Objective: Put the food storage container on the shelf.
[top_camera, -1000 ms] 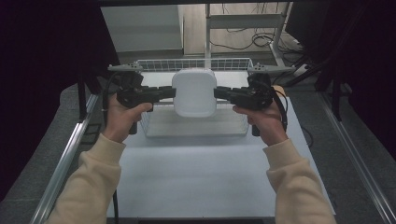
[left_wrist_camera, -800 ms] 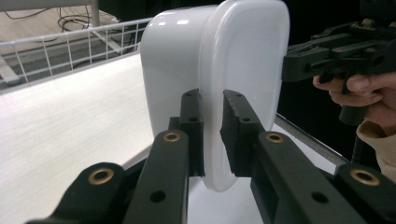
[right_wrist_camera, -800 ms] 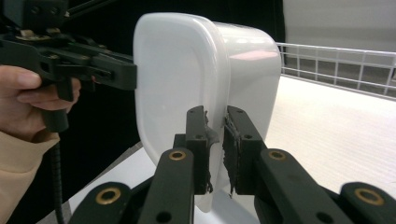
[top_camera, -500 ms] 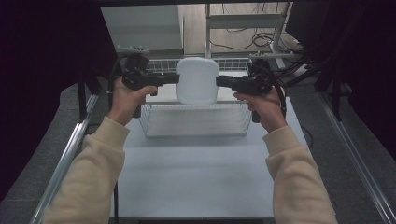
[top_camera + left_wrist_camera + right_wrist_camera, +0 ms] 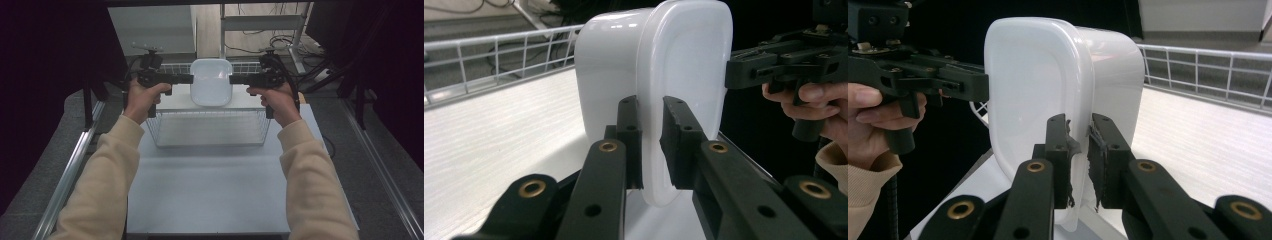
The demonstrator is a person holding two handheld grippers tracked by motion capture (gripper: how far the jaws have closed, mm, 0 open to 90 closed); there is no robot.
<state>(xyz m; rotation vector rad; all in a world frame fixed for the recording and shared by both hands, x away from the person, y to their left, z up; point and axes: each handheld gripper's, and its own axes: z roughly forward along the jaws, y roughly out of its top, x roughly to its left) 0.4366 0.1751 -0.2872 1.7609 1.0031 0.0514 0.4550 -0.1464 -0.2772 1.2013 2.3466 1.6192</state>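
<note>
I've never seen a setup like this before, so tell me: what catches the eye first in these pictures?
A white plastic tub turned on its side, held up in the middle above a wire basket at the far end of the white table. The left gripper and the right gripper each pinch its rim from opposite sides. Cream sleeves reach in from below.
</note>
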